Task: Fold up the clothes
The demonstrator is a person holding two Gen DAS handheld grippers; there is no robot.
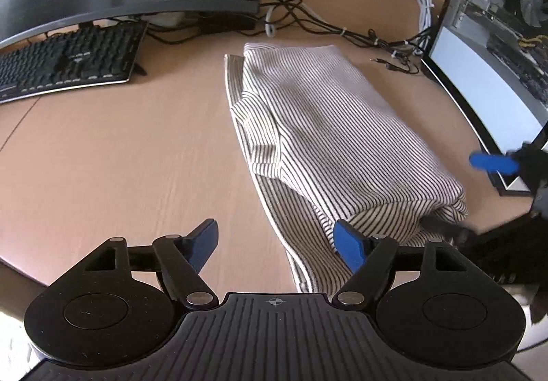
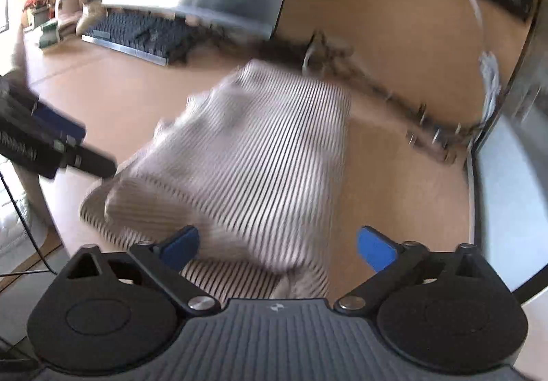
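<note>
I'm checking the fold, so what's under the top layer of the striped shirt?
Under the folded top of the striped shirt, a lower striped layer sticks out along its left and near edges on the wooden desk. Anything further beneath is covered. Both grippers are open, holding nothing.

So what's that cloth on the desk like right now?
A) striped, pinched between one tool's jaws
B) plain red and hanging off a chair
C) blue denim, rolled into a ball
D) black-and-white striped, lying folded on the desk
D: the striped garment lies folded on the wooden desk, and the jaws of both the left gripper and the right gripper stand open, holding nothing.
</note>
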